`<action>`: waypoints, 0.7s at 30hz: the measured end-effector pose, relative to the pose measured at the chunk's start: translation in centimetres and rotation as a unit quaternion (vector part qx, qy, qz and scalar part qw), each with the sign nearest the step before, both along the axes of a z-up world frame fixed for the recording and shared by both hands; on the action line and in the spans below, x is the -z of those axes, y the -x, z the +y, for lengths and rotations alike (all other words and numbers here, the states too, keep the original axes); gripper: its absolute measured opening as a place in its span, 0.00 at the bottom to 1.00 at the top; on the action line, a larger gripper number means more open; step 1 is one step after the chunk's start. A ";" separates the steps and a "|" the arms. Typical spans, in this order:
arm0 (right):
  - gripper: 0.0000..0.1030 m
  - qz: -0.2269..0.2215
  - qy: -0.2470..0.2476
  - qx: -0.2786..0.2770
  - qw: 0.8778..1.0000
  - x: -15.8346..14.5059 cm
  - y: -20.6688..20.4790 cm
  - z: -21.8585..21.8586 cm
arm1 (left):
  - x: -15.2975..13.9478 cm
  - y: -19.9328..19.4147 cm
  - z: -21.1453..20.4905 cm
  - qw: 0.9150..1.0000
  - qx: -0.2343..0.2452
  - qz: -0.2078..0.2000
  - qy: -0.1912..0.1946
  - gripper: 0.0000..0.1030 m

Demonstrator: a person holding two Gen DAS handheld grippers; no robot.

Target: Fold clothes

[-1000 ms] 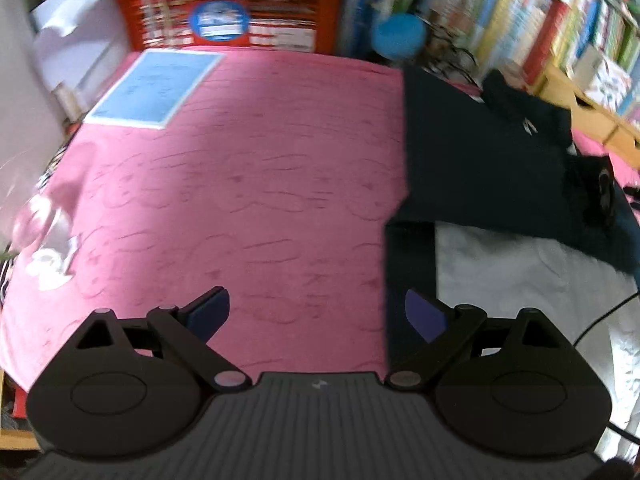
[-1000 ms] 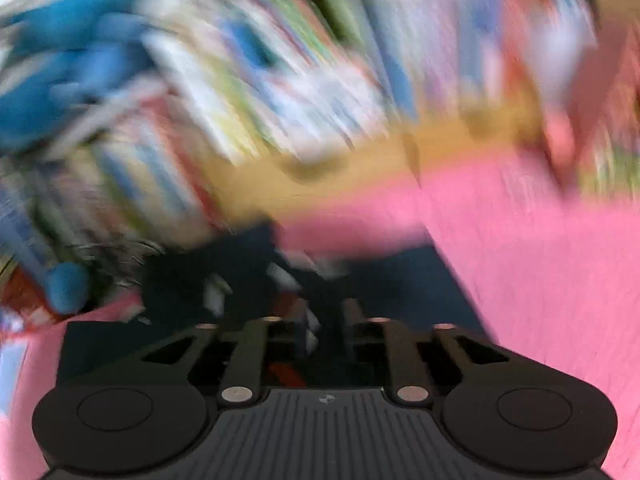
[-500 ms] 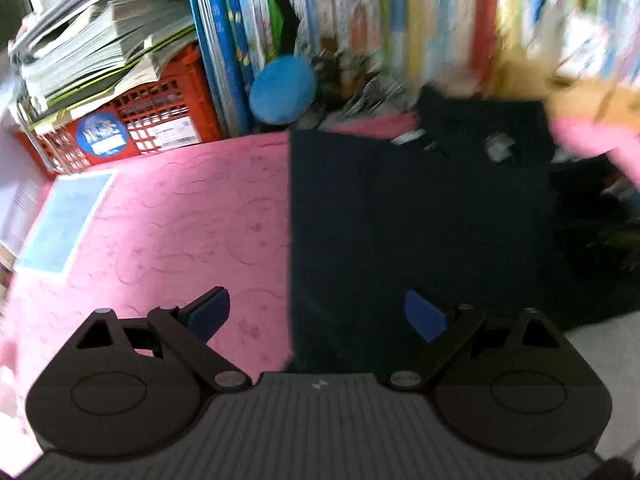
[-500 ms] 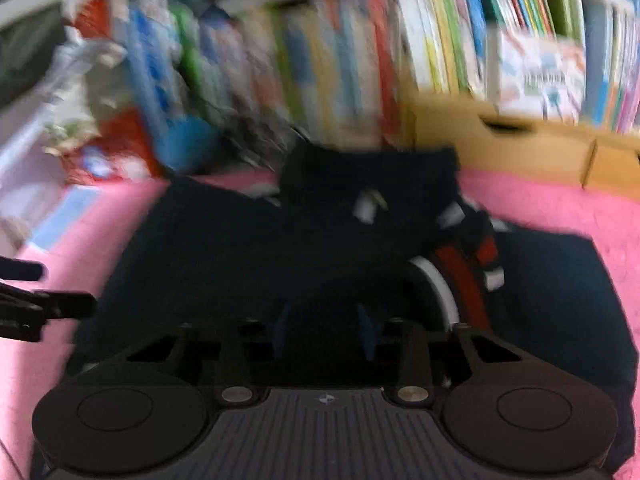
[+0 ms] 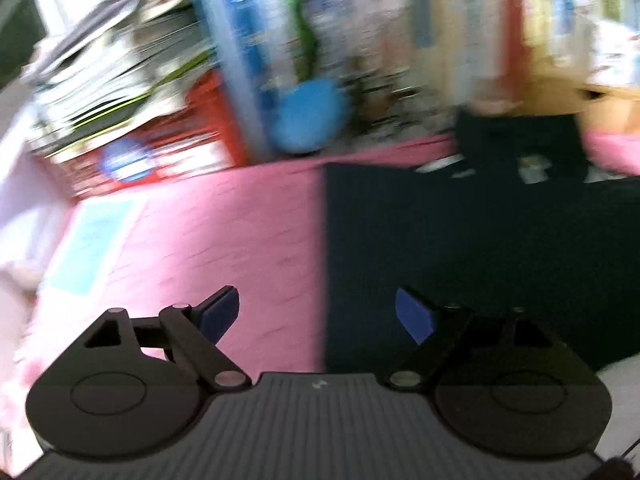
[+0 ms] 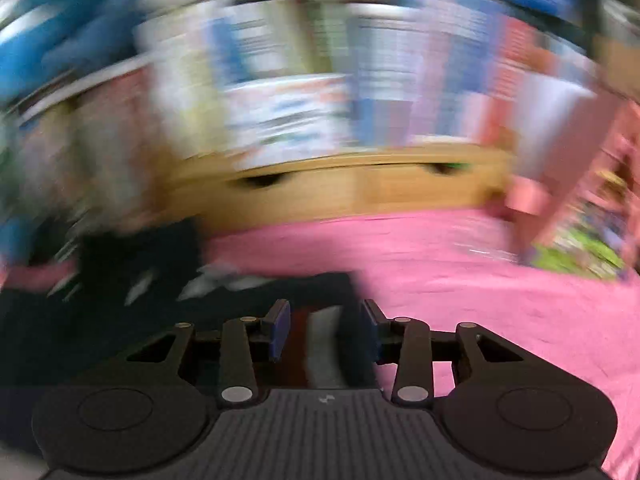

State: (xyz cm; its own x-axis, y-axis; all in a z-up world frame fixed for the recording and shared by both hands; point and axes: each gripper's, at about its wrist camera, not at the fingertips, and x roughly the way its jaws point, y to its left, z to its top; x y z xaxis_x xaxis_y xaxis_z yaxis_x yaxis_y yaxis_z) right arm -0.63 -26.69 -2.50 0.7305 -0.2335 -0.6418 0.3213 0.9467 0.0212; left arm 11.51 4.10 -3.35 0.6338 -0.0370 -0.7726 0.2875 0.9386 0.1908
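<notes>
A dark navy garment point(image 5: 480, 248) lies spread on the pink blanket point(image 5: 220, 232). My left gripper point(image 5: 316, 318) hangs over the garment's straight left edge, one blue pad over the blanket and the other over the cloth. Its jaws are wide apart and closing slightly, with nothing pressed between them. The right wrist view is blurred. There my right gripper point(image 6: 325, 330) sits over the garment point(image 6: 120, 320) near its right edge. Its jaws are opening, and a red and white striped part of the cloth shows in the gap, with the pads clear of it.
Bookshelves line the far side. A red crate point(image 5: 160, 152) of papers, a blue ball point(image 5: 308, 116) and a light blue sheet point(image 5: 92, 248) sit at the left. White cloth point(image 5: 616, 376) lies near right. Wooden drawers point(image 6: 340, 192) stand behind the blanket point(image 6: 480, 280).
My left gripper swung from the bare pink blanket over to the garment's left edge, jaws a little narrower. The right gripper's jaws, nearly together before, have spread apart, and its view swung right.
</notes>
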 end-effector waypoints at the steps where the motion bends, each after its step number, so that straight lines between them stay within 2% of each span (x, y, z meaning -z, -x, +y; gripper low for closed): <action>1: 0.37 0.009 -0.003 -0.032 0.999 0.6 -0.5 1.3 | 0.8 -0.2 -0.8 1.000 0.007 0.004 -0.010 0.84; 3: 0.36 0.034 -0.009 -0.063 0.997 2.4 -1.5 2.8 | 2.5 -0.7 -1.9 0.999 0.011 0.015 -0.040 0.83; 5: 0.33 0.054 -0.019 -0.050 0.997 4.1 -2.6 2.7 | 4.1 -1.9 -1.0 0.996 -0.029 0.022 -0.083 0.84; 6: 0.27 0.060 -0.028 -0.037 0.997 4.6 -2.9 2.1 | 4.3 -2.4 -0.1 0.994 -0.055 0.021 -0.096 0.86; 8: 0.20 0.062 -0.042 -0.021 0.997 5.0 -3.3 1.1 | 4.6 -3.6 1.7 0.985 -0.112 0.023 -0.132 0.70; 9: 0.20 0.059 -0.043 -0.020 0.997 4.7 -3.4 0.8 | 4.1 -3.9 2.4 0.984 -0.127 0.023 -0.122 0.58; 11: 0.22 0.040 -0.033 -0.037 0.998 3.6 -3.5 1.0 | 2.1 -4.2 3.3 0.991 -0.130 0.017 -0.038 0.56; 12: 0.21 0.030 -0.028 -0.046 0.998 3.1 -3.6 1.2 | 1.1 -4.3 3.8 0.991 -0.131 0.014 0.004 0.56; 13: 0.21 0.030 -0.027 -0.055 0.998 3.1 -4.3 1.5 | 0.7 -4.5 3.2 0.993 -0.116 0.013 0.030 0.60; 15: 0.21 0.036 -0.026 -0.073 0.996 3.5 -5.8 2.1 | 0.6 -4.6 0.2 0.996 -0.061 0.016 0.057 0.62; 18: 0.22 0.046 -0.026 -0.105 0.993 4.2 -8.1 3.5 | 0.6 -4.9 -4.2 0.995 0.021 0.020 0.096 0.64; 19: 0.22 0.051 -0.027 -0.120 0.991 4.6 -8.9 4.3 | 1.1 -4.9 -5.6 0.995 0.038 0.023 0.091 0.63; 21: 0.21 0.054 -0.014 -0.164 0.985 4.7 -9.5 5.9 | 3.4 -5.4 -7.2 0.998 0.039 0.028 0.033 0.63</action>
State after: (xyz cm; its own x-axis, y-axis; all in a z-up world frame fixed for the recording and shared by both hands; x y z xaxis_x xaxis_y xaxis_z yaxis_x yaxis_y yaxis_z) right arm 8.91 -20.76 -7.17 0.6915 0.0220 -0.7220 0.0007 0.9995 0.0311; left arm 16.94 -3.11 -6.76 0.5834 -0.1359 -0.8008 0.3678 0.9232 0.1113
